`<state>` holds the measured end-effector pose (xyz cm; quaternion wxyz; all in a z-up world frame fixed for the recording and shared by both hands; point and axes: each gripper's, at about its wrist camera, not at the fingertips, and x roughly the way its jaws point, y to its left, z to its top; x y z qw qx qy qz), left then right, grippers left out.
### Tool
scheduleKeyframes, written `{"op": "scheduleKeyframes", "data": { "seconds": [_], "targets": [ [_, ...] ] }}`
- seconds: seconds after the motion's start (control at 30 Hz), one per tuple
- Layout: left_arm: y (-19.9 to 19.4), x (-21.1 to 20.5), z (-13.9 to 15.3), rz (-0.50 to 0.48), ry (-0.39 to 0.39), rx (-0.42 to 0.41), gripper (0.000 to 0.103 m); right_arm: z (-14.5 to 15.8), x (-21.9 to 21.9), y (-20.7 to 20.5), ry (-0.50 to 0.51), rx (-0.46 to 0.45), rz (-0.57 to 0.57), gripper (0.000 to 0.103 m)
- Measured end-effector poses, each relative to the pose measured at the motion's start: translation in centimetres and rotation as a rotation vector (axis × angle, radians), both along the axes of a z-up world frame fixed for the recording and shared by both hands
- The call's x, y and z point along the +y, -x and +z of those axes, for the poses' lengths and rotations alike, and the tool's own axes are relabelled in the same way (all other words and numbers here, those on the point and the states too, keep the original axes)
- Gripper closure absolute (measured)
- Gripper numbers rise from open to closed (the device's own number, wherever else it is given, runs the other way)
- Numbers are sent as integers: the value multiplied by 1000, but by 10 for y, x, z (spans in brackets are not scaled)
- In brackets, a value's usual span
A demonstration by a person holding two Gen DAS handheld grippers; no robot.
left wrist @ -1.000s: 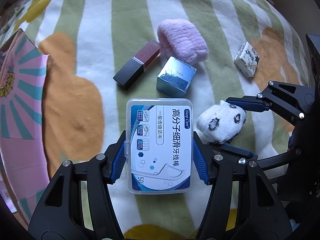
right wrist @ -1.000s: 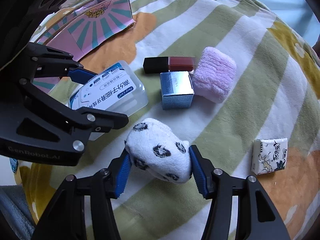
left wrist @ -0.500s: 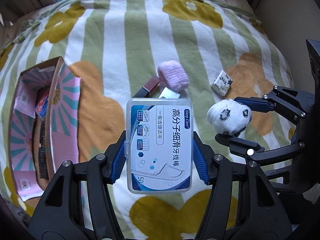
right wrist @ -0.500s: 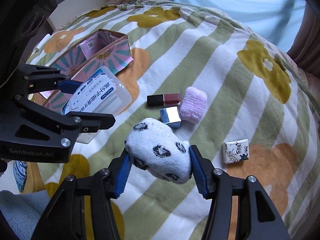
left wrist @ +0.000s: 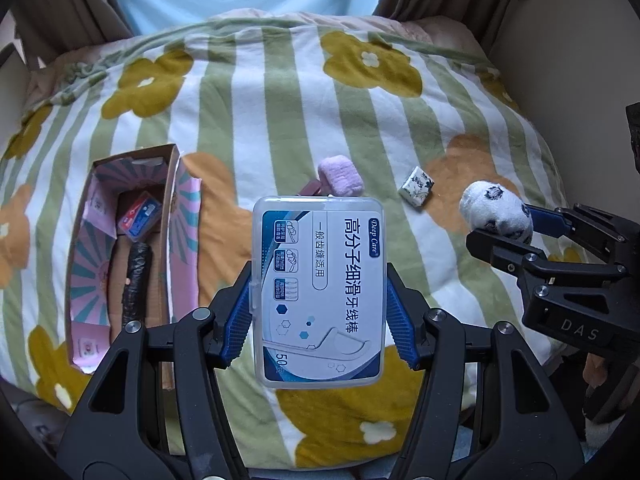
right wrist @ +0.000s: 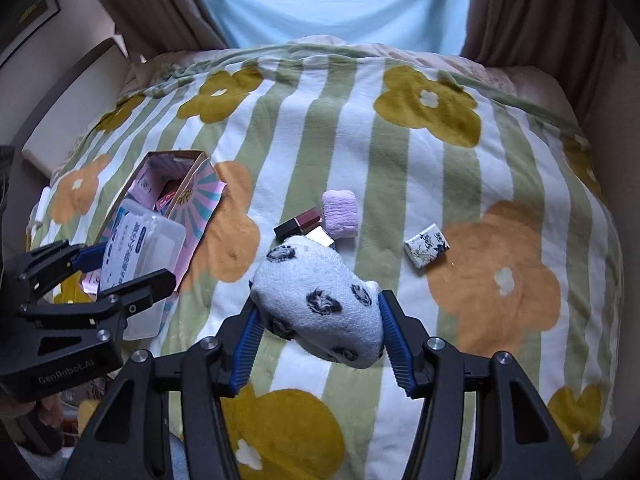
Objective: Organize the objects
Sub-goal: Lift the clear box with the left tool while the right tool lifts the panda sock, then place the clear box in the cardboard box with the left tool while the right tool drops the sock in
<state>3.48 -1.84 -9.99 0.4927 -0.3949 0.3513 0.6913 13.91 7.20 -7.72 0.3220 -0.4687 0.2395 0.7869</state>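
A bed fills both views, covered by a fleece blanket (left wrist: 280,120) with green and white stripes and large yellow and orange flowers; brown curtains and a pale blue panel stand behind it.

Taking the pink cardboard box (left wrist: 86,216) as the landmark: it lies open on the blanket at the left, its inside printed with pink and teal rays. Inside it lie a small red and blue packet (left wrist: 140,216) and, nearer the camera, a dark roll (left wrist: 135,280).

To the right of the box, raised above the blanket, the left gripper (left wrist: 318,314) is clenched on a clear plastic case of dental floss picks (left wrist: 320,292), its blue pads pressing the case's two long sides. The label carries Chinese print and the words "Deep Care".

Farther right of the box, on the blanket, lie a dark red lipstick (right wrist: 299,223), a small silver box (right wrist: 320,237) partly hidden just beside it, and a folded pink fluffy cloth (right wrist: 340,214) touching the lipstick's far end. Farther right again, apart from these, lies a small white packet with dark blue print (right wrist: 427,246).

Farthest from the box, the right gripper (right wrist: 318,330) is held above the blanket, clamped on a rolled white sock with dark animal-face spots (right wrist: 320,300).
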Motion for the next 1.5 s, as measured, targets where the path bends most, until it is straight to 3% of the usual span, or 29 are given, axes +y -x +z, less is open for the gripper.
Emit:
{"op": "scheduleKeyframes", "data": {
  "seconds": [0.3, 0.87, 1.5],
  "targets": [
    [12, -23, 21, -1, -41, 18, 47, 18, -22, -12, -44, -28, -143, 51],
    [38, -54, 44, -11, -76, 8, 47, 36, -54, 17, -73, -20, -101, 51],
    [162, -105, 59, 103, -57, 0, 47, 36, -93, 160, -51, 3, 140, 51]
  ]
}}
